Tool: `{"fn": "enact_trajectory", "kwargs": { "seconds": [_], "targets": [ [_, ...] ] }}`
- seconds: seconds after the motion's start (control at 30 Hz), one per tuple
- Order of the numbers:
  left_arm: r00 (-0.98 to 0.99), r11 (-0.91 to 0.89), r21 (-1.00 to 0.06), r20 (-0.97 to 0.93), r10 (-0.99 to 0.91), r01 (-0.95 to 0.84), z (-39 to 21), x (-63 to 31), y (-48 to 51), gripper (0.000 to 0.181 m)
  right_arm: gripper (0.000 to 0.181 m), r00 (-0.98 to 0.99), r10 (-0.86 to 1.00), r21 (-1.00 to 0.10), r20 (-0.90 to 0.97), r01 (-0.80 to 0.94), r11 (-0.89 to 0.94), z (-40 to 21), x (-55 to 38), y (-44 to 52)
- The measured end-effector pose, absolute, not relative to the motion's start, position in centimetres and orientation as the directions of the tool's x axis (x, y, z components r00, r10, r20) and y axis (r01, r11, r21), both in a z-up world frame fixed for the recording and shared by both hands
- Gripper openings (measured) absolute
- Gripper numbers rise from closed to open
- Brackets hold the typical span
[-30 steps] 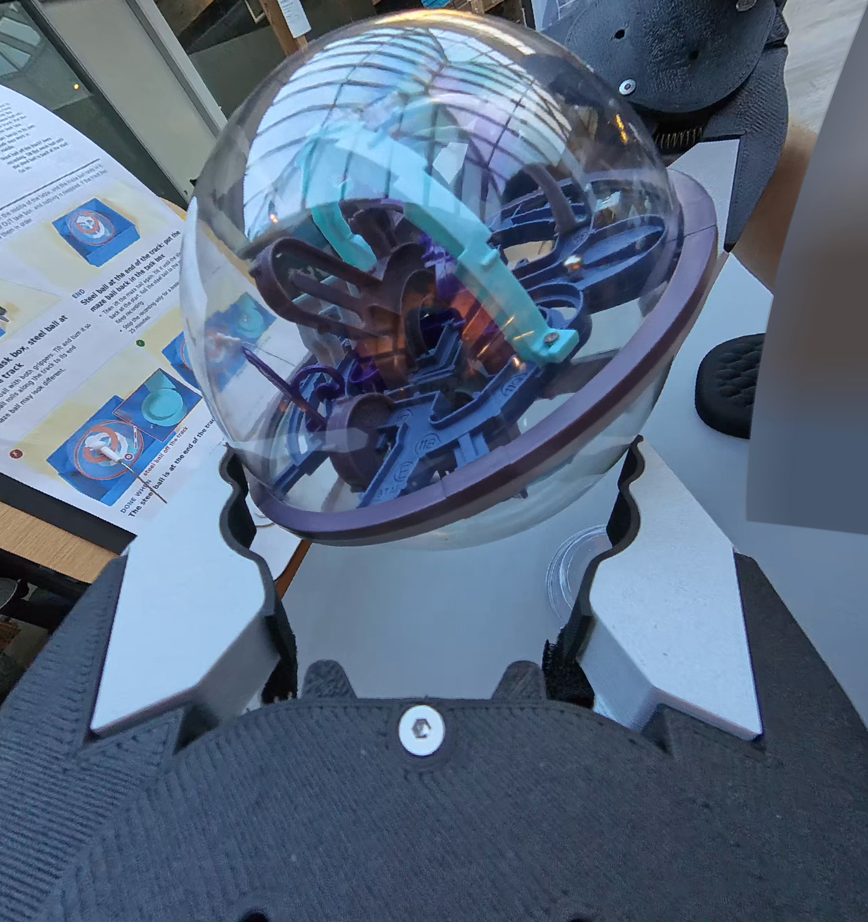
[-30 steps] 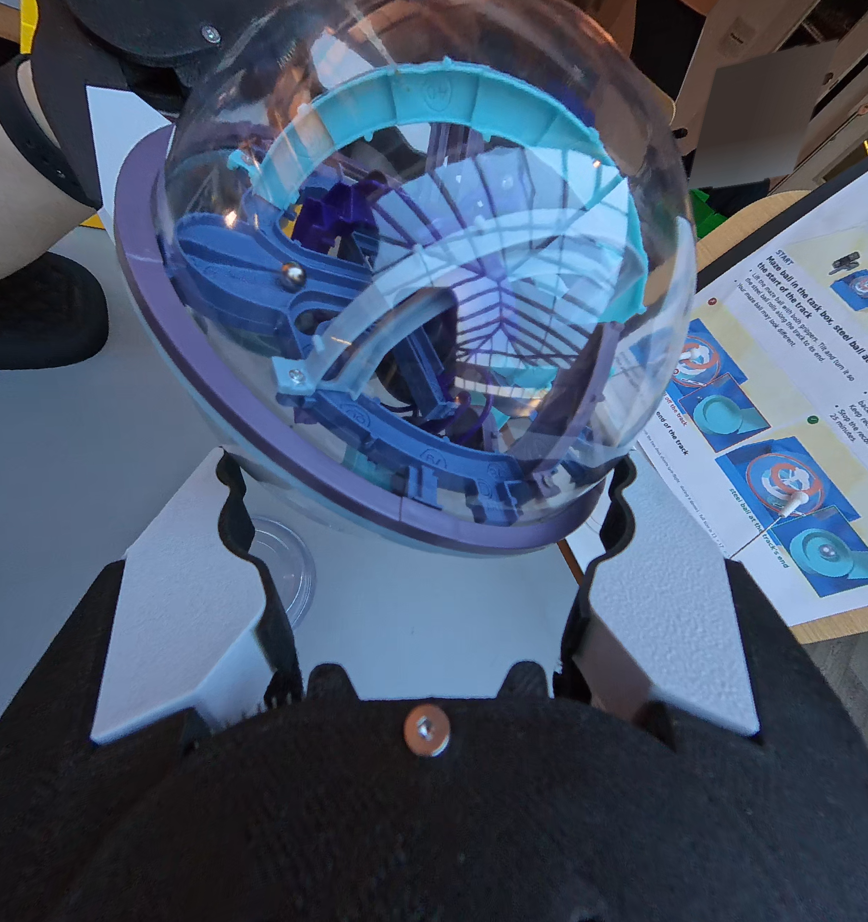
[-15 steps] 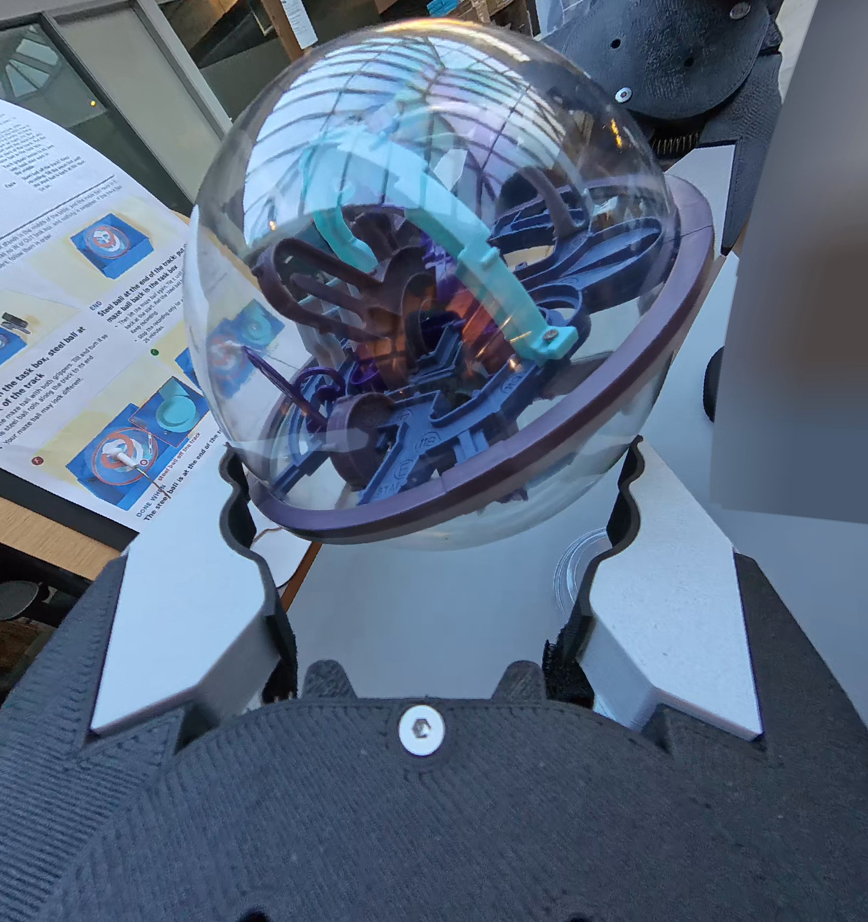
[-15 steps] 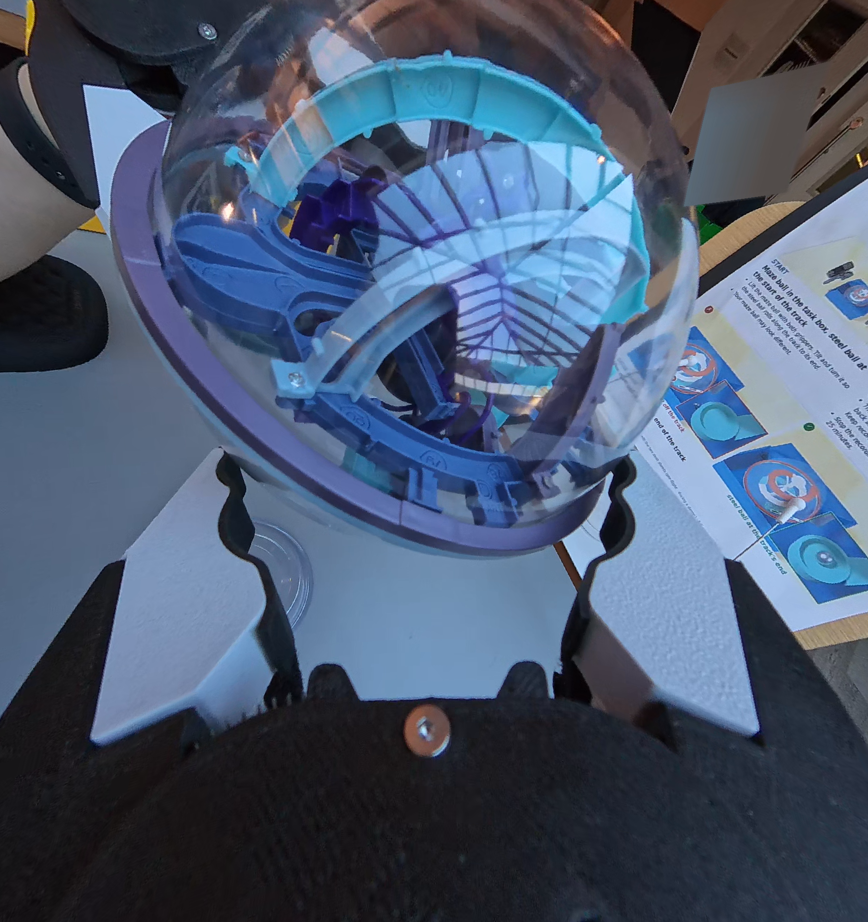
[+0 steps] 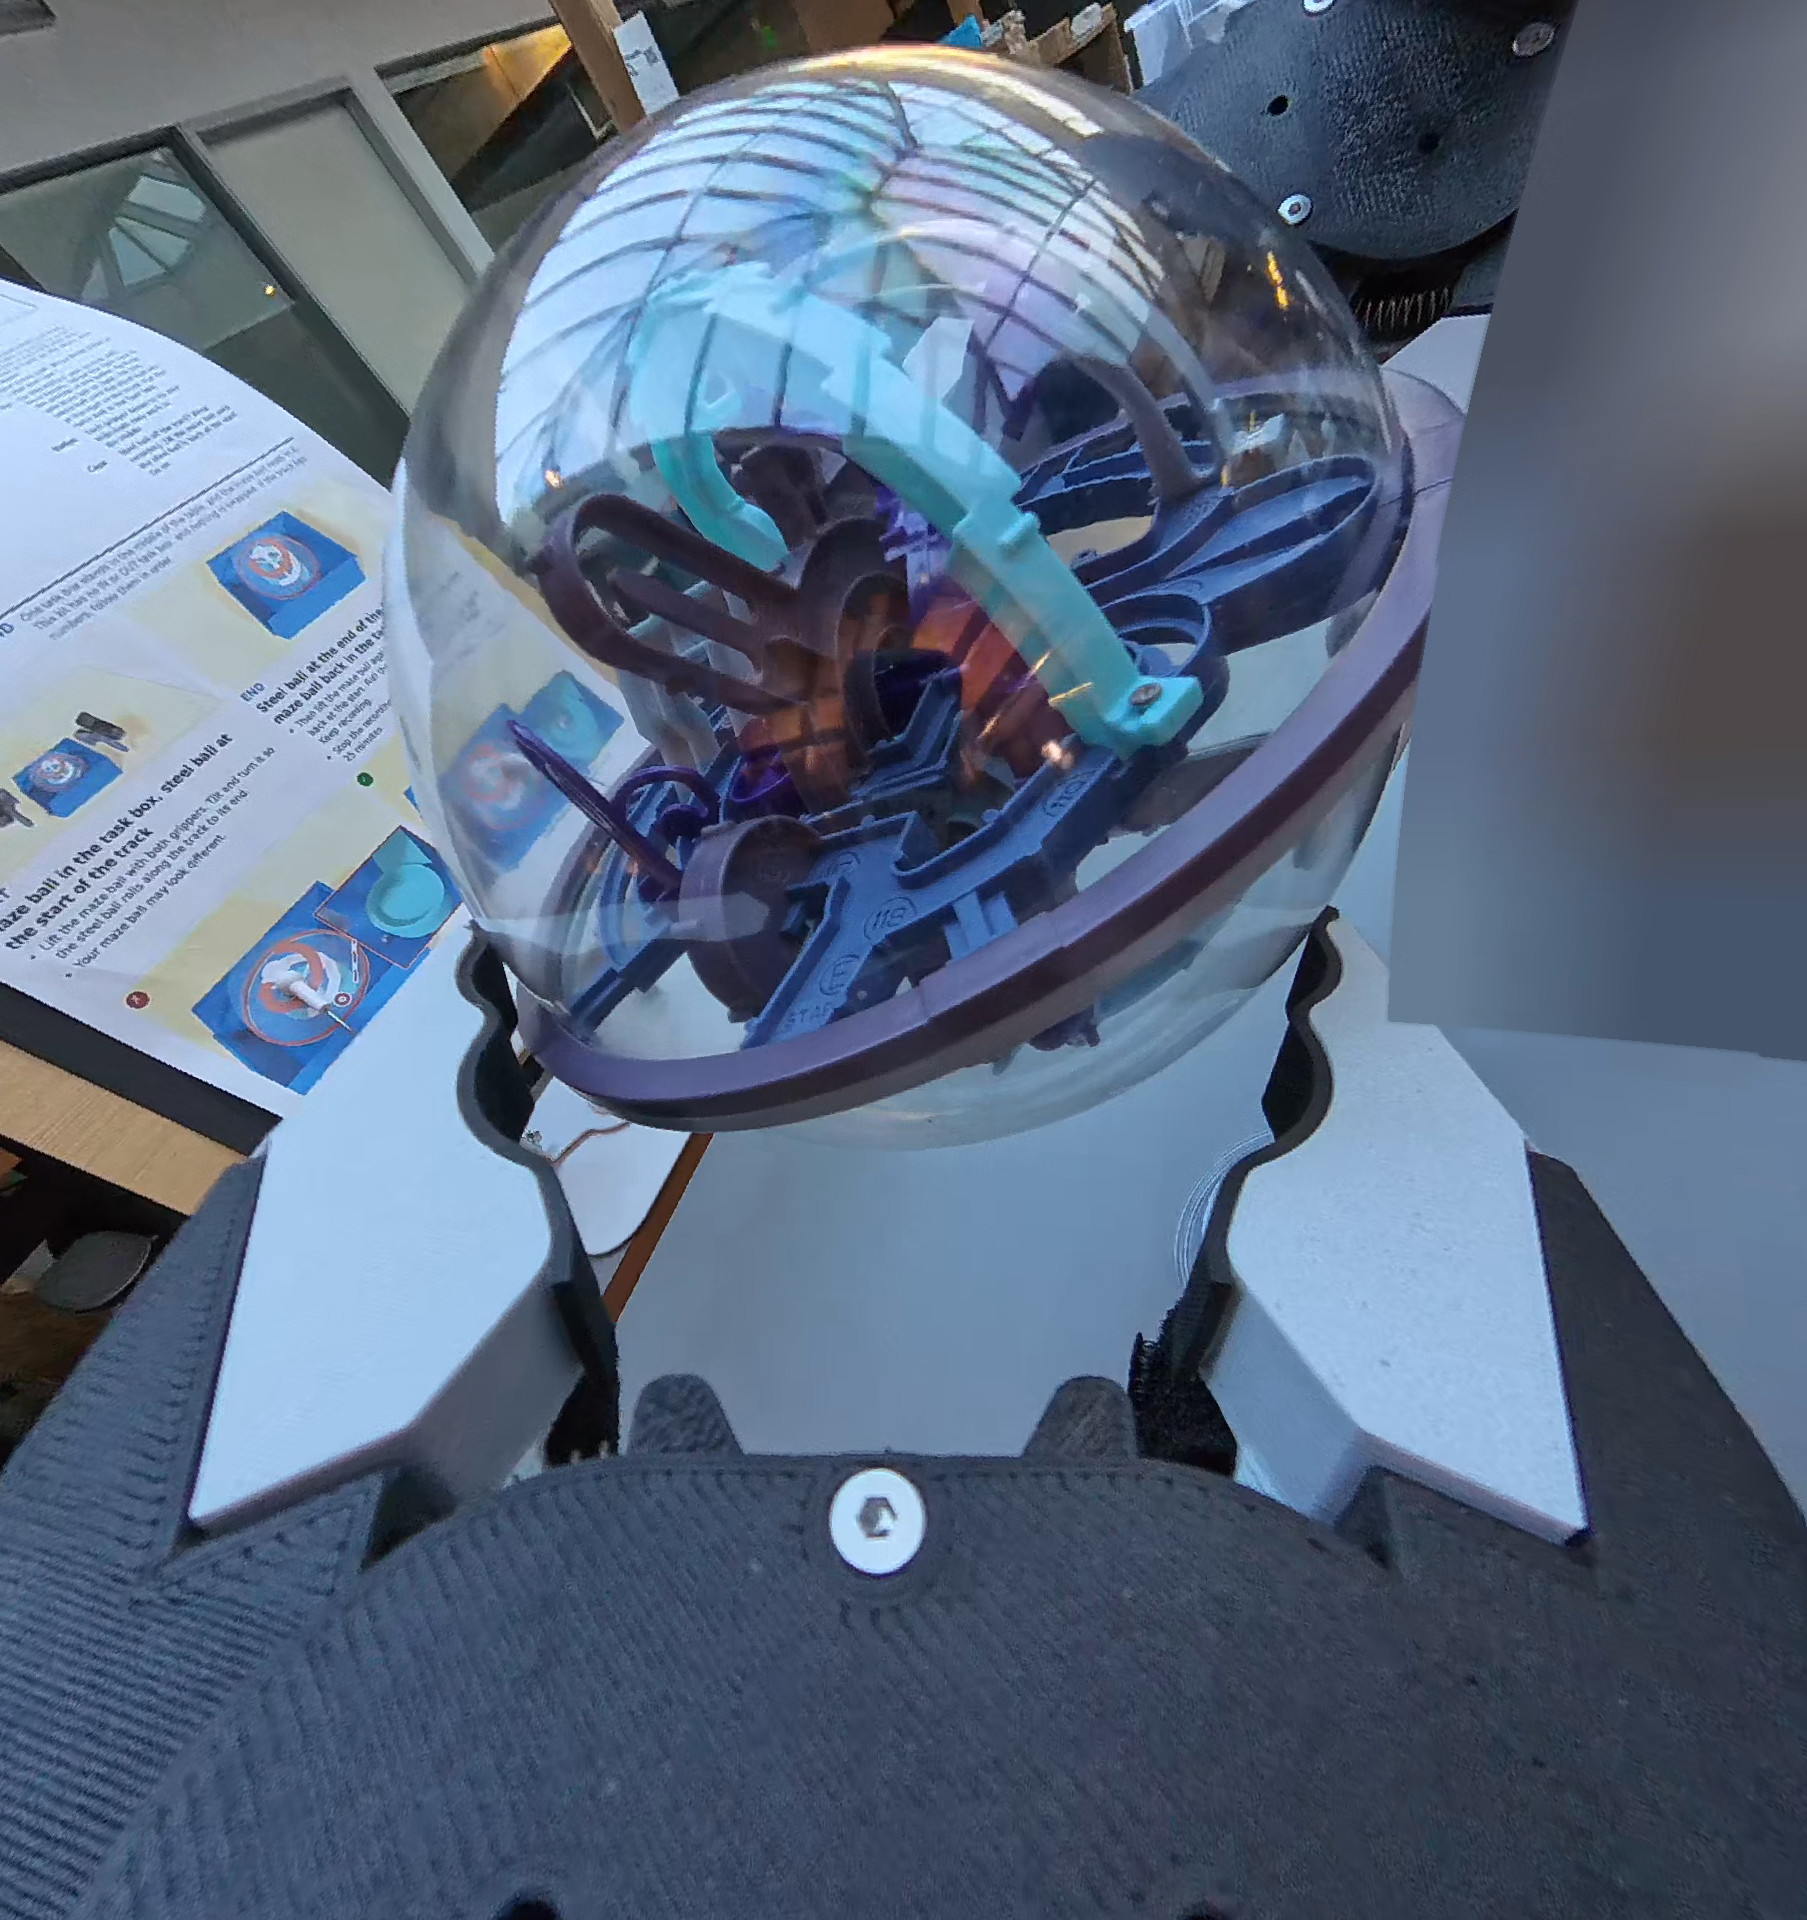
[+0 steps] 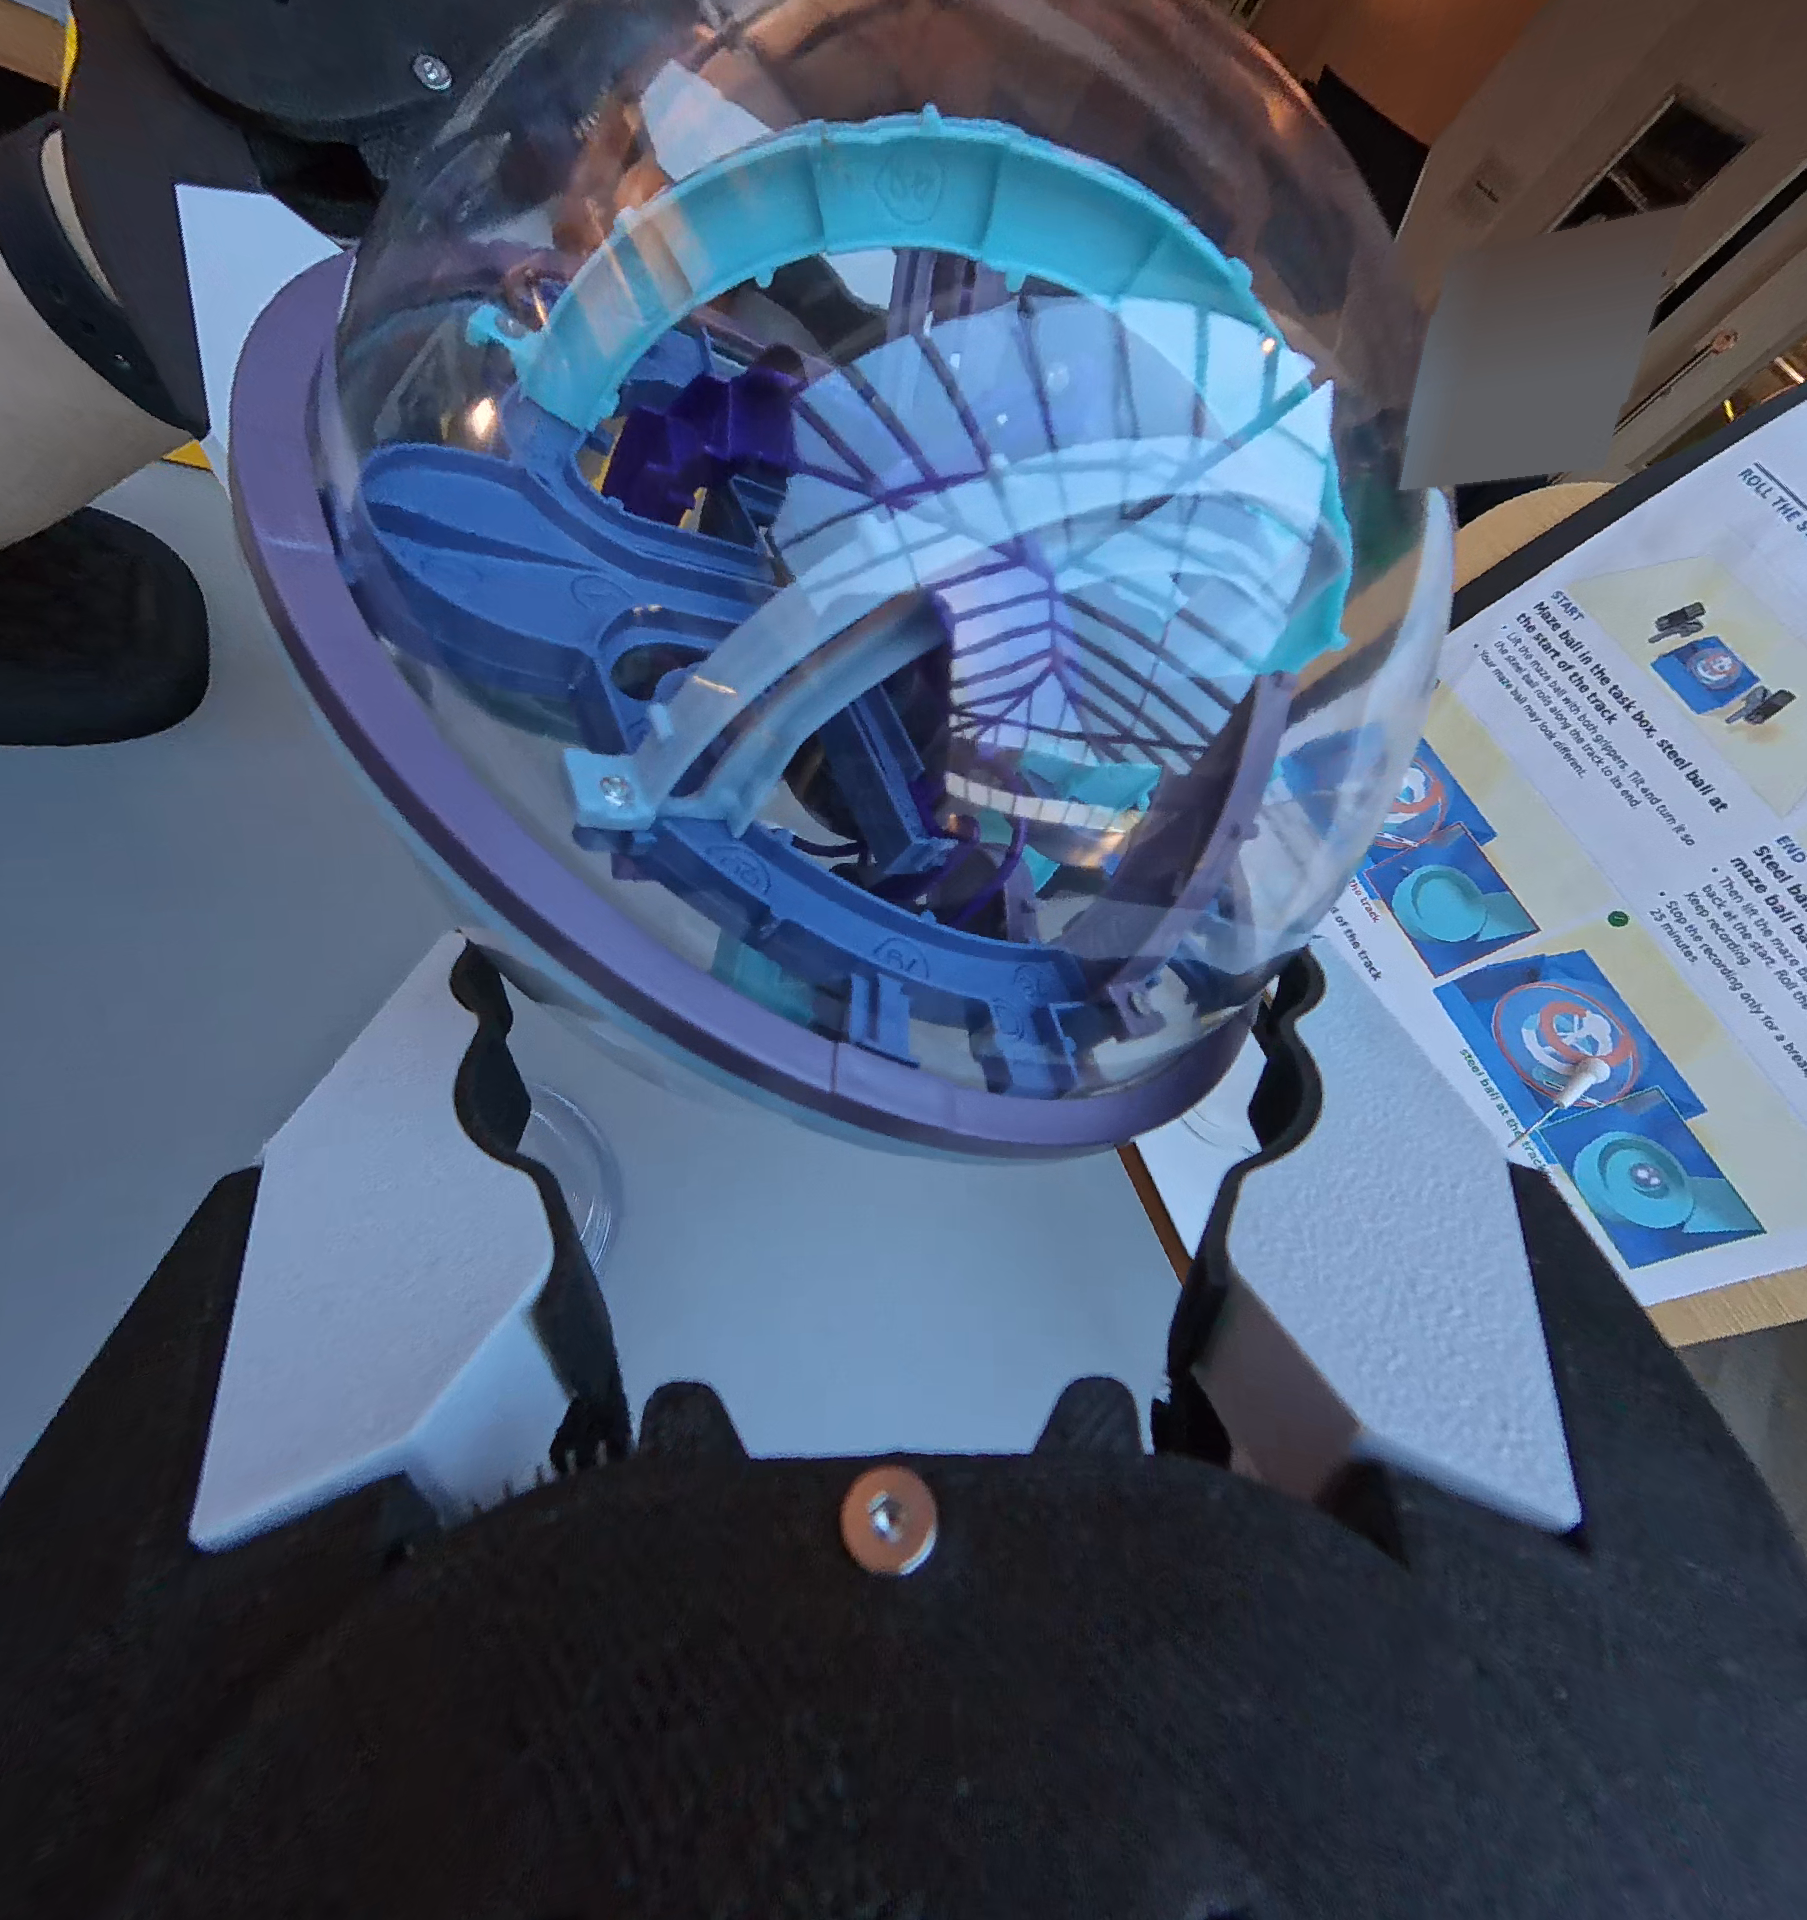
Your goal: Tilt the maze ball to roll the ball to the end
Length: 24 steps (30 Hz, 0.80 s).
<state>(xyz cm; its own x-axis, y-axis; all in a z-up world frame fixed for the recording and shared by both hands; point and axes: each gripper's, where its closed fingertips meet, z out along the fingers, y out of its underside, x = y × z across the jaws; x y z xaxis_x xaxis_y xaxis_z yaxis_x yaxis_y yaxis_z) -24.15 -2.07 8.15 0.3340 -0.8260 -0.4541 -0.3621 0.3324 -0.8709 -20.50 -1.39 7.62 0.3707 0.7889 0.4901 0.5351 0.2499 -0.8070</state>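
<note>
Lab: instruction sheet (image 5: 151, 727), white table (image 6: 99, 935)

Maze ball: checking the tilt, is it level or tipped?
Tipped: the maze ball, held by both tools, has its purple rim slanting up to the right in the left wrist view.

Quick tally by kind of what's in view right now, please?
Clear plastic maze sphere with purple equator ring: 1
Two-finger grippers, left and right: 2
Printed instruction sheet: 1
Small clear plastic disc on the white table: 1
Total: 5
</note>
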Motion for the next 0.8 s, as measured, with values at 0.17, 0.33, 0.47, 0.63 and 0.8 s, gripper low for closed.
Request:
{"fn": "enact_trajectory", "kwargs": {
  "seconds": [0.17,0.33,0.47,0.63,0.8],
  "targets": [
    [0.350,0.328,-0.881,-0.443,-0.826,-0.342,8.1,-23.6,-2.2,0.144,0.144,0.355,0.791,-0.809,0.498,0.519,0.277,7.8,-20.0,-1.5],
    [0.364,0.332,-0.875,-0.454,-0.813,-0.351,8.0,-23.4,-2.2,0.144,0.144,0.342,0.791,-0.805,0.508,0.514,0.295,7.7,-19.9,-1.4],
    [0.372,0.340,-0.873,-0.462,-0.805,-0.348,8.2,-23.3,-2.3,0.144,0.144,0.335,0.796,-0.813,0.504,0.495,0.306,7.8,-19.9,-1.5],
    [0.375,0.339,-0.877,-0.458,-0.806,-0.341,8.1,-23.1,-2.2,0.144,0.144,0.332,0.792,-0.811,0.513,0.490,0.320,8.0,-19.8,-1.6],
    [0.379,0.337,-0.878,-0.456,-0.805,-0.340,7.8,-22.8,-2.0,0.144,0.144,0.327,0.785,-0.804,0.525,0.492,0.333,7.8,-19.6,-1.4]
  ]
}}
